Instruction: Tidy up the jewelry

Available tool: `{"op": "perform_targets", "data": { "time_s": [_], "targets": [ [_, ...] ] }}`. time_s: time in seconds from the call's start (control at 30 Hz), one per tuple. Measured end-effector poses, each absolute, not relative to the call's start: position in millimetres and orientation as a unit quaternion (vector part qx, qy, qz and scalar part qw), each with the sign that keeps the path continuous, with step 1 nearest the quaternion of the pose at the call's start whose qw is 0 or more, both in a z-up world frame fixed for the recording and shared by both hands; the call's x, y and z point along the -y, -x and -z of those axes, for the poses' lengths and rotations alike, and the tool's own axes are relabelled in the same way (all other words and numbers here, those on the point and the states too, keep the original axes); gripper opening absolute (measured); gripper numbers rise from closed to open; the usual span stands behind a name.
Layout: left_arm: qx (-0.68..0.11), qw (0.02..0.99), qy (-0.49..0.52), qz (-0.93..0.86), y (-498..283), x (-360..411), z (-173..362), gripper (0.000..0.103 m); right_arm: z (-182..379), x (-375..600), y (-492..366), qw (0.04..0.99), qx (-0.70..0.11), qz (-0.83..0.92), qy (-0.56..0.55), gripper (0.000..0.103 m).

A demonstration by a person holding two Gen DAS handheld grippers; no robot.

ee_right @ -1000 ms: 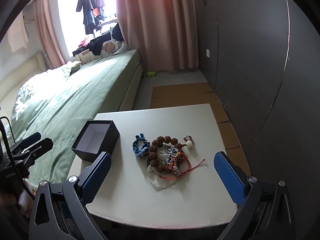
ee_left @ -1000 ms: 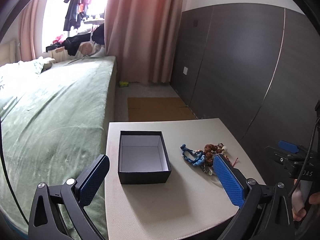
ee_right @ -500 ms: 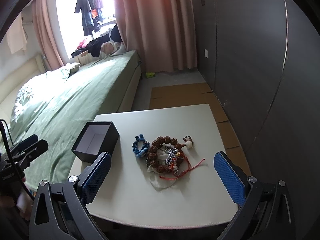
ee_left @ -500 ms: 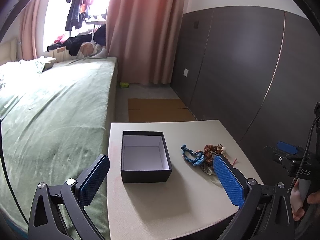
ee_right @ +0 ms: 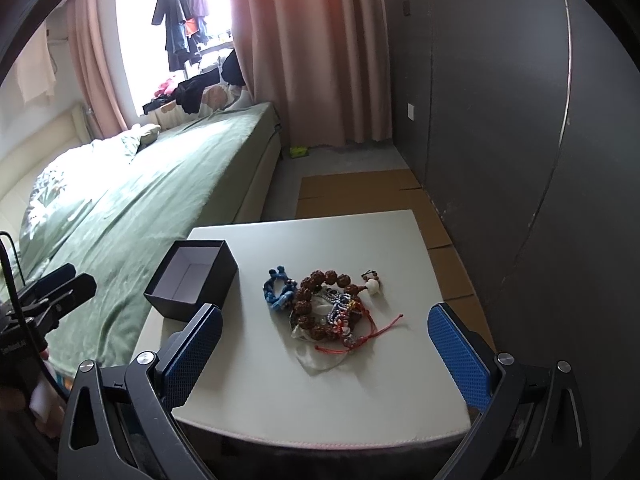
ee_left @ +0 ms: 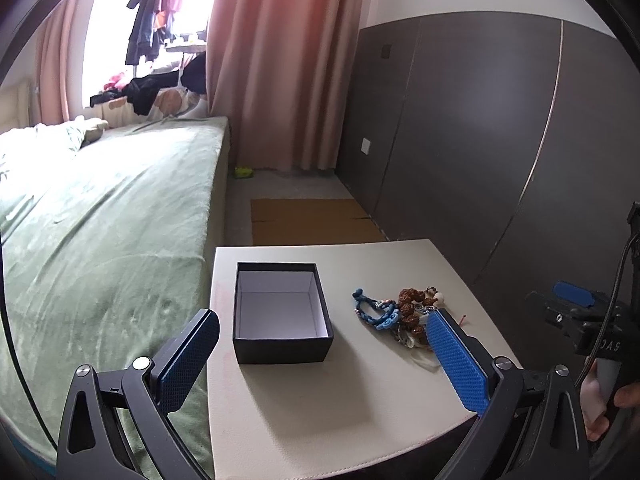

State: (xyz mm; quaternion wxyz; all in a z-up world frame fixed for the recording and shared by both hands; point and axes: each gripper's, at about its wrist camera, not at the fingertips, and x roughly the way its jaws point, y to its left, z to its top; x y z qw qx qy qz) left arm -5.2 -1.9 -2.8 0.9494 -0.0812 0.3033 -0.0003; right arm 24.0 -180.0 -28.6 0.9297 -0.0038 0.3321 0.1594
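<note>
Black box sits empty beside tangled jewelry.

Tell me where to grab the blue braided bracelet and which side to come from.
Take the blue braided bracelet at its outer loop, the side facing the black box, coming down from above with the right claw. That edge lies flat on the table and apart from the brown bead bracelet; its other side touches the pile, so closing there would probably snag beads.
</note>
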Motion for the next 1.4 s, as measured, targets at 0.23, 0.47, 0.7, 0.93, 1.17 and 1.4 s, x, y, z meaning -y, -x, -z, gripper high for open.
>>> {"op": "perform_targets", "data": {
  "time_s": [0.23, 0.47, 0.7, 0.93, 1.17, 1.4],
  "targets": [
    [-0.306, 0.948, 0.084, 0.002, -1.7, 6.2, 3.6, 0.103, 27.8, 185.8, -27.6, 0.929, -0.334, -0.157, -0.006, 0.103],
    [-0.311, 0.946, 0.089, 0.013, -18.7, 17.5, 8.3, 0.103, 26.7, 201.5, -39.9, 0.926, -0.342, -0.154, -0.048, 0.103],
    [-0.315, 0.942, 0.110, 0.037, -50.3, 32.3, 18.3, 0.093, 34.0, 224.6, -63.6, 0.917, -0.360, -0.128, -0.112, 0.103],
    [-0.353, 0.926, 0.118, 0.063, -93.5, 52.4, 45.7, 0.069, 49.4, 234.3, -91.8, 0.901, -0.383, -0.111, -0.172, 0.103],
    [-0.407, 0.906, 0.103, 0.060, -123.1, 69.2, 81.4, 0.050, 83.6, 239.7, -114.7, 0.867, -0.436, -0.087, -0.224, 0.100],
    [-0.439, 0.892, 0.083, 0.067, -136.9, 84.4, 104.2, 0.045, 101.6, 241.6, -123.1, 0.848, -0.464, -0.088, -0.242, 0.100]
  ]
}}
